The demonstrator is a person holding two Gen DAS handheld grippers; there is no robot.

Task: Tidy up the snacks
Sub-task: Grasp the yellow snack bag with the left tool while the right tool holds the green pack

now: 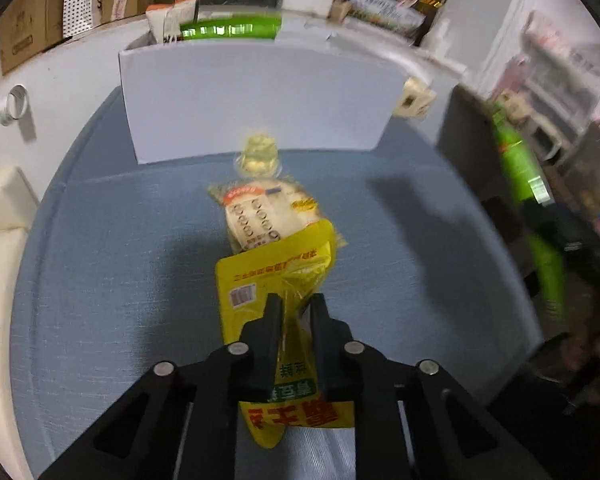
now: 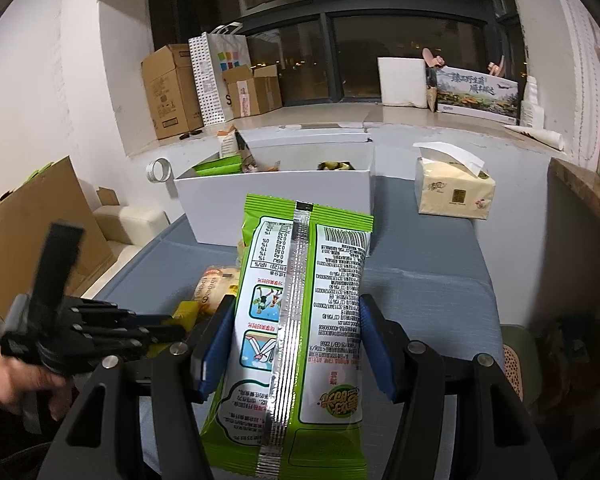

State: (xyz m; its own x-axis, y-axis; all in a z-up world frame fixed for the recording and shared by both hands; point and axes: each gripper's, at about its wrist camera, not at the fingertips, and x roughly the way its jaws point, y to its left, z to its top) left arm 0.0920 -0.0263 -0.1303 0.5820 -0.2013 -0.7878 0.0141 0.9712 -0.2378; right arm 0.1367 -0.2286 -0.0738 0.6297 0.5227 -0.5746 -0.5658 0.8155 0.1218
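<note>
Both grippers loaded — white box dead ahead

Left gripper (image 1: 296, 304) clenches the yellow snack packet (image 1: 276, 276); right gripper (image 2: 296, 344) grasps the green snack bag (image 2: 300, 320) (long axis pointing boxward) — white storage box (image 2: 276, 204) beyond.

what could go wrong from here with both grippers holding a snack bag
The left gripper pinches only a crumpled part of the yellow bag, so the bag might slip or tear when lifted. That bag overlaps the pale cracker pack, which could get dragged along. The right gripper holds the tall green bag by its sides; the bag hides much of the white box, so it may catch the front wall.
</note>
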